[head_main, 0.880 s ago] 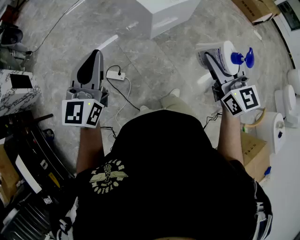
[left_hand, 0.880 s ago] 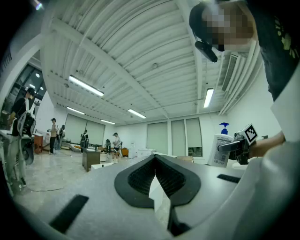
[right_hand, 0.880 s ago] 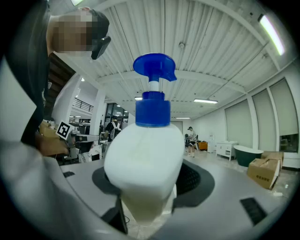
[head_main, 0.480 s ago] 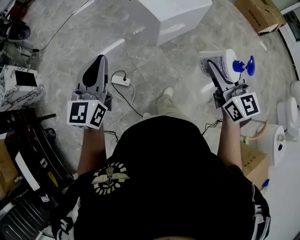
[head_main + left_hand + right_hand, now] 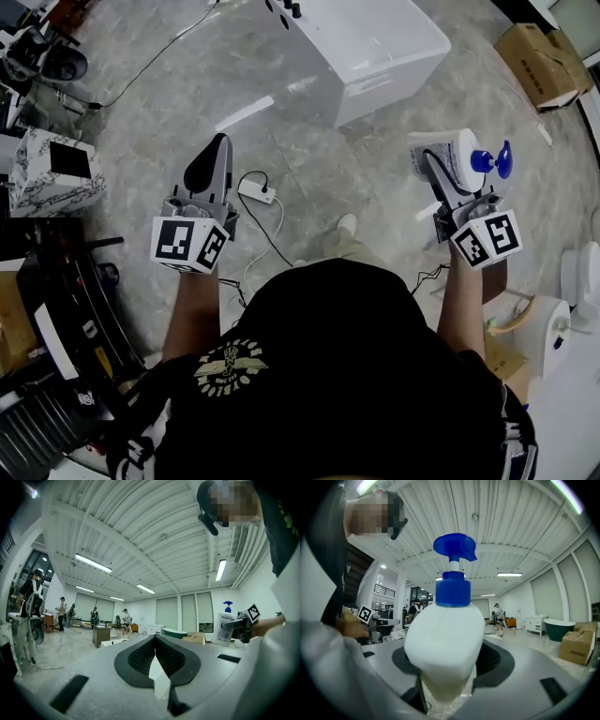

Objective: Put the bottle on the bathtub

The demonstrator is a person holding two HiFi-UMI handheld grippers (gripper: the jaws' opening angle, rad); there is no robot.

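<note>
Because the bottle [image 5: 446, 641] is smooth white plastic with a blue pump [image 5: 454, 545] on a thin neck, I judge it slippery, a little springy in the walls and top-heavy. The broad body is the place to hold it, never the neck. That is where the right gripper [image 5: 441, 161] has it, jaws spread wide and clamped on the body, the bottle upright at 2 o'clock from the person in the head view. The left gripper [image 5: 155, 654] sits at 10 o'clock, jaws pressed together on nothing.

How full the bottle is cannot be told (the plastic is opaque), so its weight is a guess. Its base is cut off below the jaws, and the pads are hidden behind its sides. A dark green tub [image 5: 558, 629] shows small at 3 o'clock in the right gripper view, well apart from the bottle, its rim too distant to judge.
</note>
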